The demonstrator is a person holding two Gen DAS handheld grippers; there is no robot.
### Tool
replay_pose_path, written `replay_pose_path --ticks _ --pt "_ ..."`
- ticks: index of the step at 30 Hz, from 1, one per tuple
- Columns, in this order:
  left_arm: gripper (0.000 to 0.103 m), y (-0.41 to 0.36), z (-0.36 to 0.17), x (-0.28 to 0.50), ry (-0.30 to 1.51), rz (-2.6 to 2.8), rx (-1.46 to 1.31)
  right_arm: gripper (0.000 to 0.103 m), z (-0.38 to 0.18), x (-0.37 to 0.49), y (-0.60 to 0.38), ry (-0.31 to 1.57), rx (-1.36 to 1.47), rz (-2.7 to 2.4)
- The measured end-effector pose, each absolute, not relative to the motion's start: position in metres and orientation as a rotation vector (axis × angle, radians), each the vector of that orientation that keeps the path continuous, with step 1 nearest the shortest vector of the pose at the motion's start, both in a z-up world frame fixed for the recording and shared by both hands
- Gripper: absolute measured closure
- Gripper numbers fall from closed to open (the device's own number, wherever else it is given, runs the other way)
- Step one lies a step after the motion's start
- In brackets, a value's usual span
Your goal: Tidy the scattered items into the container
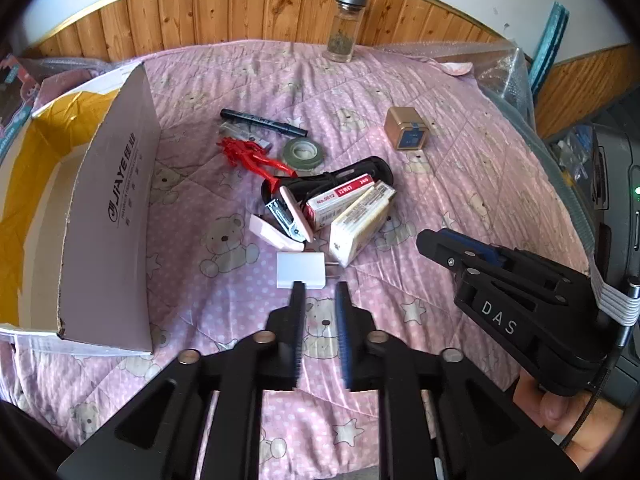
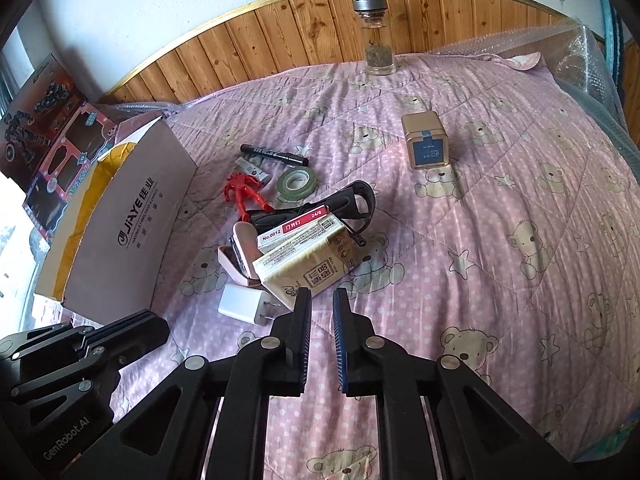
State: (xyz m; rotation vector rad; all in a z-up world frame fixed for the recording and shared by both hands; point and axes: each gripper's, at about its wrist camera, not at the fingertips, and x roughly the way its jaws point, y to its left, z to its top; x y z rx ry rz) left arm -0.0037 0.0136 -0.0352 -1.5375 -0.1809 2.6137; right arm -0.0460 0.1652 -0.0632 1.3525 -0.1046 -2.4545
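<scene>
White charger [image 1: 301,271] just ahead of left tongs [image 1: 320,286], parted, empty.

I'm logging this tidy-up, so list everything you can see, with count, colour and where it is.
Cardboard box: one, grey outside, yellow inside, left.
Charger plug: one, white, nearest the left gripper.
Tissue pack: one, cream, in the pile.
Staple box: one, red and white, in the pile.
Stapler: one, pink, in the pile.
Tape roll: one, green.
Marker: one, black.
Figure: one, red.
Tin: one, gold, apart.
Glass jar: one, by the wall.
Left gripper: open.
Right gripper: open.
</scene>
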Motion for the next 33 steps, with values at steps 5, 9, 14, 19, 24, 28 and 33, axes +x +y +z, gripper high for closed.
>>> replay_pose_path --ticks 5,9,14,19,24,28,33 --pt "0.060 0.005 -0.047 -0.013 -0.208 2.590 -1.581 0.049 -0.065 -0.051 0.163 -0.111 1.365 -2.465" --pt "0.059 0.001 -0.057 -0.020 -0.224 2.573 -1.610 0.047 -0.071 -0.058 0.161 -0.129 1.392 -2.444" --pt "0.059 -0.004 -0.069 -0.031 -0.252 2.552 -1.640 0.040 -0.080 -0.066 0.157 -0.145 1.431 -2.427" --pt "0.059 -0.010 -0.086 -0.044 -0.312 2.516 -1.678 0.038 -0.092 -0.077 0.157 -0.198 1.474 -2.391" --pt "0.059 -0.018 -0.088 -0.057 -0.362 2.525 -1.672 0.038 -0.103 -0.089 0.150 -0.242 1.480 -2.347" --pt "0.059 -0.024 -0.089 -0.071 -0.435 2.500 -1.651 0.037 -0.110 -0.101 0.146 -0.256 1.495 -2.341" --pt "0.058 -0.029 -0.093 -0.089 -0.521 2.484 -1.650 0.034 -0.121 -0.113 0.153 -0.291 1.535 -2.347"
